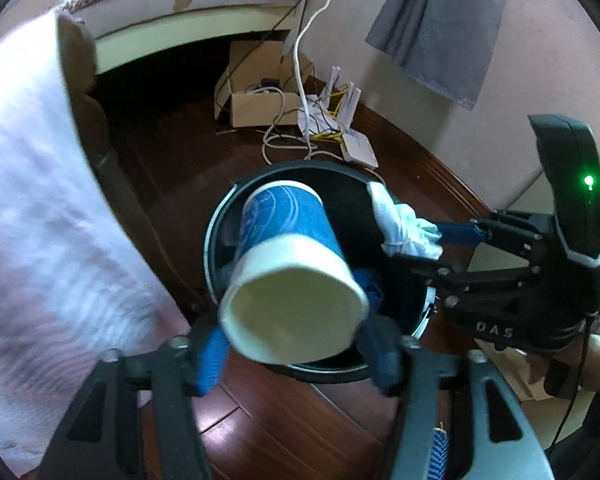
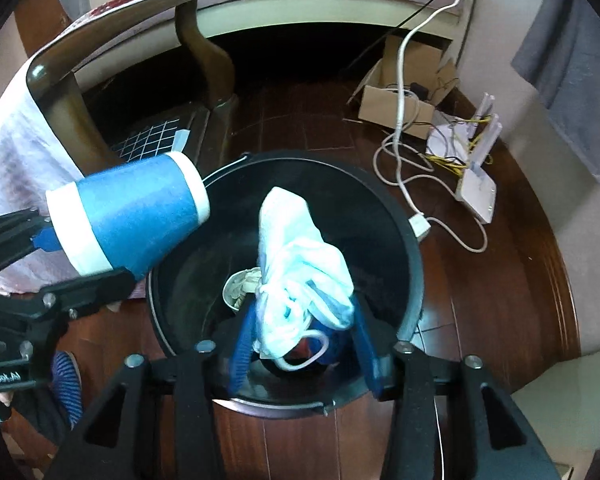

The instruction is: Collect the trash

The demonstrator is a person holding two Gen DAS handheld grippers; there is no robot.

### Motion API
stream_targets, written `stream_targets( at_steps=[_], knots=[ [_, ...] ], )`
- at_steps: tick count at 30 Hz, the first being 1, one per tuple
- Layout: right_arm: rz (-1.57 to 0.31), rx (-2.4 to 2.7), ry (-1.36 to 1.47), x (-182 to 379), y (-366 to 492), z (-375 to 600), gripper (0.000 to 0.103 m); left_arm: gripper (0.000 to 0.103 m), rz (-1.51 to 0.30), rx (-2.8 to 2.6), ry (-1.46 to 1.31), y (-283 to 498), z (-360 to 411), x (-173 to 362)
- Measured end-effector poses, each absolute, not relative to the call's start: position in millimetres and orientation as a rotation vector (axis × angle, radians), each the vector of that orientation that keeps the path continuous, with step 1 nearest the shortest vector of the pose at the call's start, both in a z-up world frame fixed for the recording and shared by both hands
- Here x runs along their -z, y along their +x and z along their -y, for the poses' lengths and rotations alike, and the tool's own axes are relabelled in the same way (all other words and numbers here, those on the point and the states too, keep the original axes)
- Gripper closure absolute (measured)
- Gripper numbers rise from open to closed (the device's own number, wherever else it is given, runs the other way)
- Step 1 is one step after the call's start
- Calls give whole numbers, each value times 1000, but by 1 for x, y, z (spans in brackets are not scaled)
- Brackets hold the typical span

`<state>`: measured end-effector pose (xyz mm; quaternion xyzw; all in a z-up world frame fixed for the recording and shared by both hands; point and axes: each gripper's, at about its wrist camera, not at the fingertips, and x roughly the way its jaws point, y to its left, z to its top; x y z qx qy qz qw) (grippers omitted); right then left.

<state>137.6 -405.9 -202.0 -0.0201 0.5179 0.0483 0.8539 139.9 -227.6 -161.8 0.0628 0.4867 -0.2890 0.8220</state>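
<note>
Dark wood floor (image 2: 500, 280) w/ a bed frame at the back, cardboard box (image 1: 256, 104) and white cables by the wall; black bin (image 2: 414, 256) sits mid-floor under both tools.

Left hand-held gripper (image 1: 296, 354): clamped on a paper cup (image 1: 296, 280), blue w/ white bands. Blue pads squeeze the sides near the base end, which faces the cam; mouth tilts down into the bin. In the right wrist view the cup (image 2: 132, 220) hangs over the bin's left rim, not inside yet. Cup looks empty and light, thin-walled, so it prob dents if squeezed hard. Side grip near the stiffer base ring is the safer hold; the waxy wall may slip.

Right hand-held gripper (image 2: 300, 344): closed on a crumpled white mask (image 2: 300, 264), elastic loop dangling below the fingers. It's held over the bin opening, above a small wad of paper (image 2: 242, 284) at the bottom. From the left wrist view the mask (image 1: 404, 228) sits just inside the right rim. Soft, v. light, no shape of its own; pinch on the bunched middle is fine. Loops could snag a pad on release, so it may need a wide opening.
</note>
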Motion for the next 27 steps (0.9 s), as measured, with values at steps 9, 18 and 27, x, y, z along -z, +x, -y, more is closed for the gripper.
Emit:
stream_targets(
  at_steps=[9, 18, 27],
  knots=[
    [-1108, 28, -74, 211, 135, 436, 0, 4, -1063, 539, 114, 144, 219, 172],
    [-1082, 11, -110, 203, 124, 414, 0, 2, -1045, 516, 147, 139, 217, 168],
    [-1048, 20, -86, 184, 120, 409, 0, 2, -1031, 490, 121, 131, 201, 154]
  ],
)
